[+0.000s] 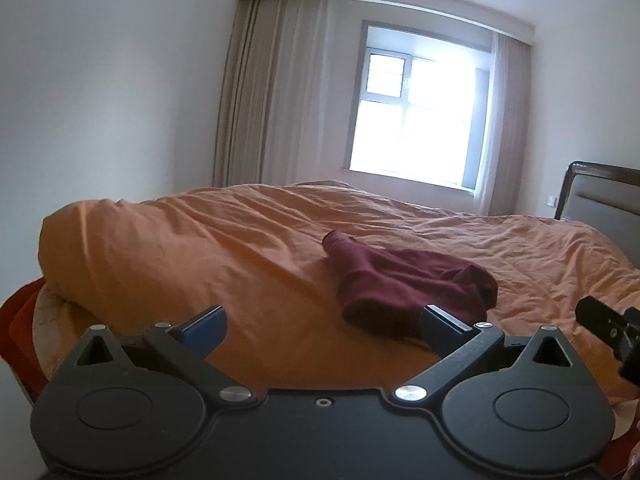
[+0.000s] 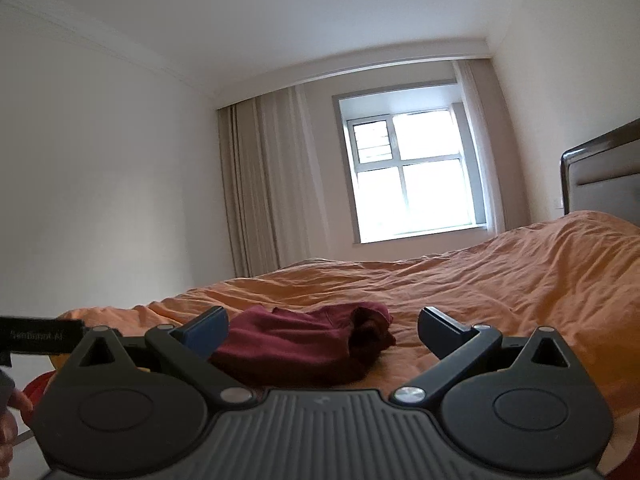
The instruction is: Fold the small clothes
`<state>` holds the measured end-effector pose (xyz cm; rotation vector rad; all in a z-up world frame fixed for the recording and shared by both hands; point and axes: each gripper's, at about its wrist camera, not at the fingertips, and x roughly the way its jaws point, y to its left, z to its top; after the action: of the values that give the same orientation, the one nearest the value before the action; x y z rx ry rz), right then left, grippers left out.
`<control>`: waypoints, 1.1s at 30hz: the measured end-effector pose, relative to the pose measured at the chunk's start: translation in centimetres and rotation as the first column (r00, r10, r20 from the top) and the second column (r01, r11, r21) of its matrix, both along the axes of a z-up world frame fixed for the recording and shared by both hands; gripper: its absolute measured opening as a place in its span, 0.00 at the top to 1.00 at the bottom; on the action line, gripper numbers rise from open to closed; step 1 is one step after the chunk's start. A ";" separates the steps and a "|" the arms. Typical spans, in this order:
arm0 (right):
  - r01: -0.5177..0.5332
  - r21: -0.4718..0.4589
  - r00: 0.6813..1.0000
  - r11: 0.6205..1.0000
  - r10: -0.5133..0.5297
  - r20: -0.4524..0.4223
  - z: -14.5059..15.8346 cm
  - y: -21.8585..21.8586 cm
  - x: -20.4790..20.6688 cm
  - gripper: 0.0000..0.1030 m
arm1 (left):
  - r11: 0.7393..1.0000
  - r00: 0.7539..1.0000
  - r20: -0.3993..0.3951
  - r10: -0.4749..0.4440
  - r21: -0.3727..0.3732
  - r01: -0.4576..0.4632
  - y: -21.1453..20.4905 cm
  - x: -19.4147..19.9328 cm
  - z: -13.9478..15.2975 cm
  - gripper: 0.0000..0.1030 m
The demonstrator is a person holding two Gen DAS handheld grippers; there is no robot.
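Observation:
A dark maroon garment lies bunched on the orange bedspread. My left gripper is open just in front of it, the right finger close to the cloth's near edge, nothing held. In the right wrist view the same maroon garment lies just beyond my right gripper, which is open and empty, its left finger overlapping the cloth's left end. The right gripper's black body shows at the right edge of the left wrist view.
The orange bedspread covers the whole bed, rumpled and heaped at the left end. A dark padded headboard stands at the right. Beige curtains and a bright window are behind. Red cloth sits low left.

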<state>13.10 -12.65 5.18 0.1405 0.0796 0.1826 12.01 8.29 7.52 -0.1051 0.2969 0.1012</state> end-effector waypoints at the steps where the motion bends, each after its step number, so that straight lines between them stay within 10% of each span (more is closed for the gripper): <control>1: 0.009 -0.006 1.000 1.000 -0.009 0.000 -0.2 0.2 -0.3 0.00 | 1.000 1.000 -0.004 -0.002 0.003 0.002 0.0 -0.2 -0.6 0.01; 33: 0.027 -0.034 0.999 0.999 -0.028 -0.036 -4.2 1.3 -1.6 0.00 | 0.998 0.997 -0.055 0.054 -0.005 -0.055 1.8 -0.8 -4.5 0.01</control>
<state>11.46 -11.31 1.01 0.1112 0.1166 0.1513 11.25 10.14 3.07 -0.1170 0.3497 0.1575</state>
